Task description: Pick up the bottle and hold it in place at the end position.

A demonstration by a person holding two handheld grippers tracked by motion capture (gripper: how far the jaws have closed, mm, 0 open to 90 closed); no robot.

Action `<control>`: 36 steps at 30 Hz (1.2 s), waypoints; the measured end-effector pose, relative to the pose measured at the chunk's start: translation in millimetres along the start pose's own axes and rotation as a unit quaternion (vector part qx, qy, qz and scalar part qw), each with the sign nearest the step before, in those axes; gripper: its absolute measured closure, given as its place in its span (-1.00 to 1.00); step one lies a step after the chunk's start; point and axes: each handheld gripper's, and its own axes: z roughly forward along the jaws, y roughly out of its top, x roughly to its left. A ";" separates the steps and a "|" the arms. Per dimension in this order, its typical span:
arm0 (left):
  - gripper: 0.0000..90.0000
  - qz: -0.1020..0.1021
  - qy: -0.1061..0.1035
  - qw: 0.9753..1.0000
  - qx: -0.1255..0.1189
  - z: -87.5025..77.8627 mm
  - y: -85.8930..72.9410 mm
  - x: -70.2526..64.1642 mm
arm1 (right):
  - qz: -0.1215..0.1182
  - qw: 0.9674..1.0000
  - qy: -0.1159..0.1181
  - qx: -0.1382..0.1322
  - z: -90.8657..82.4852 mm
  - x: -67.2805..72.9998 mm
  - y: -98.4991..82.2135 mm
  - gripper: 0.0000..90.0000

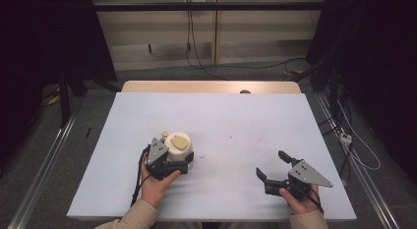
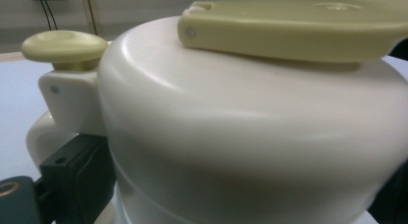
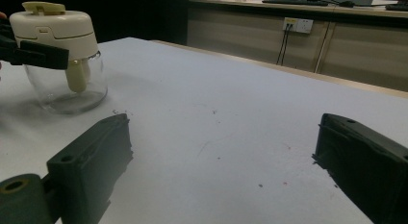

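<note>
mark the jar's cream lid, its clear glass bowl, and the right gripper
cream lid (image 1: 178, 143): high view, on the yellow-green flap atop the lid.
clear glass bowl (image 3: 65, 96): right gripper view, on its lower wall.
right gripper (image 1: 272, 164): high view, midway between its open fingertips.

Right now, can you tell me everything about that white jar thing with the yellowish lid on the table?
The jar is a small container with a clear, rounded, glassy bowl below and a smooth cream-white plastic dome on top. A flat pale yellow flap lies on the dome, and a pale yellow round knob sits on a white handle at one side. A cream stem hangs down inside the bowl. It stands upright on the white table, left of middle. The left hand-held gripper has its black jaws around it.
</note>
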 end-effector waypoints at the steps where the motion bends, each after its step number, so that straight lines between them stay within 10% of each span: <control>1: -0.92 -0.001 0.001 1.000 -0.002 0.4 0.0 -0.2 | 0.000 1.000 0.000 0.001 -0.1 0.0 0.0 -0.89; 36: -0.86 -0.031 0.010 0.999 -0.017 -1.0 10.9 2.3 | 0.001 1.000 -0.002 -0.006 0.8 -0.6 1.8 -0.89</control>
